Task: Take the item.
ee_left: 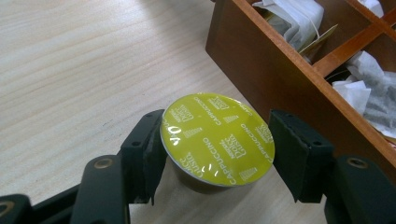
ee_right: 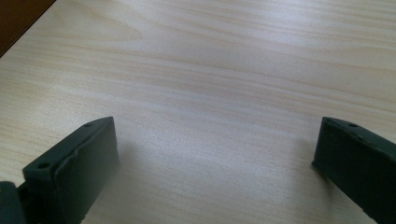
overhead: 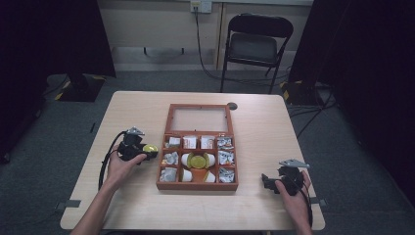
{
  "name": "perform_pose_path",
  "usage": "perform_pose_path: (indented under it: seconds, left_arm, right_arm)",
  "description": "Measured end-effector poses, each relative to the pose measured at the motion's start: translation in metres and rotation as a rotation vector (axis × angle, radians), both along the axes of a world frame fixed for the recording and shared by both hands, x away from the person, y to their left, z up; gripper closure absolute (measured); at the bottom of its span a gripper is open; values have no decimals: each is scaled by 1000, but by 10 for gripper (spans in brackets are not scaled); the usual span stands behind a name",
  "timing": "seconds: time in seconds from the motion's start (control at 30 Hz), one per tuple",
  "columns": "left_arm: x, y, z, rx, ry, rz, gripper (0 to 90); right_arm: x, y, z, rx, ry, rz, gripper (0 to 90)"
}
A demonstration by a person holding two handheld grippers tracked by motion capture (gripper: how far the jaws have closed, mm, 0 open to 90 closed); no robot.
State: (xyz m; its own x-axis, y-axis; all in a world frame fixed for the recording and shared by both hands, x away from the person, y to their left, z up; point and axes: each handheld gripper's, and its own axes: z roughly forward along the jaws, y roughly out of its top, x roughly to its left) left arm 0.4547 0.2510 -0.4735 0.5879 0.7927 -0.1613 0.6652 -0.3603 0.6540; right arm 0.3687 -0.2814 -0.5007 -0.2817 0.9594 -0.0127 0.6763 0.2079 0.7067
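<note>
Yellow-lidded capsule [ee_left: 217, 140] sat clamped between the left gripper's [overhead: 138, 149] 2 pads, low over the table [overhead: 137, 110] just left of the box [overhead: 164, 169], while the right gripper [ee_right: 215, 163] gaped empty.

High view dim, soft, low detail; room edges nearly black, surface [overhead: 147, 105] brightest patch, light from above. Box contents small, blurry. Left gripper view bright, sharp on capsule [ee_left: 217, 140]; white glare streak on its yellow foil lid near upper edge, print readable. Box wall [ee_left: 280, 79] in shade, top right corner slightly soft. Right gripper view evenly lit, pale sheen across wood grain; soft shadow beside left pad [ee_right: 74, 172]; near pads blurred, dark.
</note>
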Motion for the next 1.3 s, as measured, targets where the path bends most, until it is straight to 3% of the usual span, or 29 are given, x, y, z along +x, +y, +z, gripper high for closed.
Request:
perform_pose_path:
  seconds: [0.17,0.47,0.7,1.03,1.3]
  left_arm:
    - [1,3,-1,-18,17,18,329]
    - [1,9,3,-52,6,65,213]
    - [-6,13,18,-88,-37,74,204]
    - [-25,16,37,-66,-84,46,176]
    - [-40,30,49,-38,-121,70,177]
  right_arm:
    - [0,0,0,0,0,0,0]
    - [0,0,0,0,0,0,0]
    - [0,0,0,0,0,0,0]
    - [1,0,0,-1,1,-2,0]
    - [1,0,0,-1,1,-2,0]
